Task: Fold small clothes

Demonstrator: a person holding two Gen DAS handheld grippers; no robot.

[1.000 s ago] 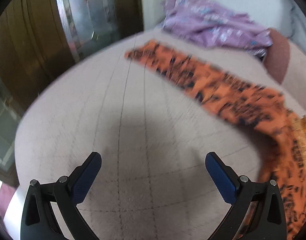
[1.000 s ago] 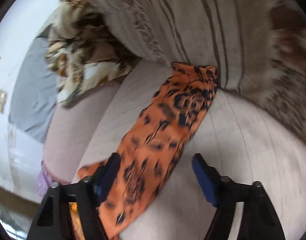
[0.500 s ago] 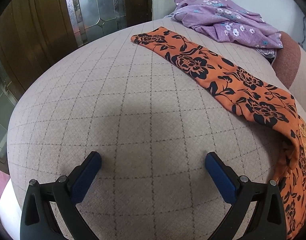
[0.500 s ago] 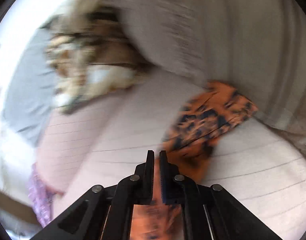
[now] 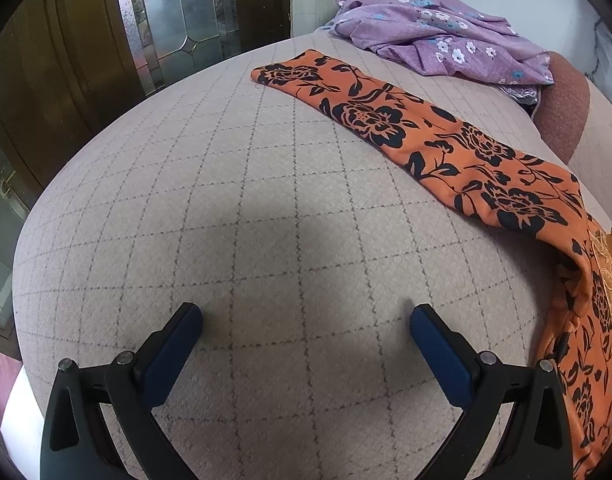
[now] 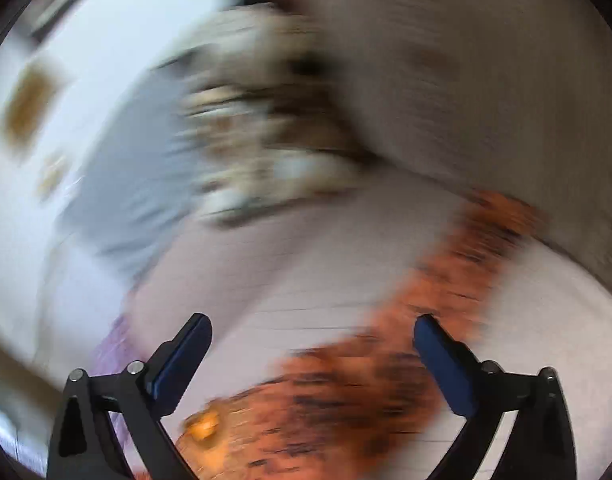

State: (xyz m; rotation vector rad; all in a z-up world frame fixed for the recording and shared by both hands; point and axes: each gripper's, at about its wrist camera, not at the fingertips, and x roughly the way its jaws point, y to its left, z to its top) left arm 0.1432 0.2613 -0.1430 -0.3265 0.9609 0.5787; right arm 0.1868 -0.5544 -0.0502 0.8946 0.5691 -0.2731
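An orange garment with black flowers (image 5: 426,132) lies folded into a long strip across the pale quilted bed (image 5: 246,220), bending down at the right edge. My left gripper (image 5: 306,324) hovers open over bare quilt, left of the strip, with nothing between its fingers. In the blurred right wrist view the same orange garment (image 6: 366,380) lies below my right gripper (image 6: 312,332), whose jaws are opening wide; the cloth shows behind the gap, and no pad presses on it.
A crumpled purple floral garment (image 5: 438,44) sits at the bed's far end beside a reddish-brown cushion (image 5: 566,108). A wooden door with glass panels (image 5: 174,20) stands beyond the bed's left edge. A brown-patterned cloth heap (image 6: 266,140) and striped bedding (image 6: 466,80) lie ahead of the right gripper.
The right gripper shut on the orange garment half a second ago, then opened wide and lifted away while its view swung. The left gripper stayed where it was, still open.
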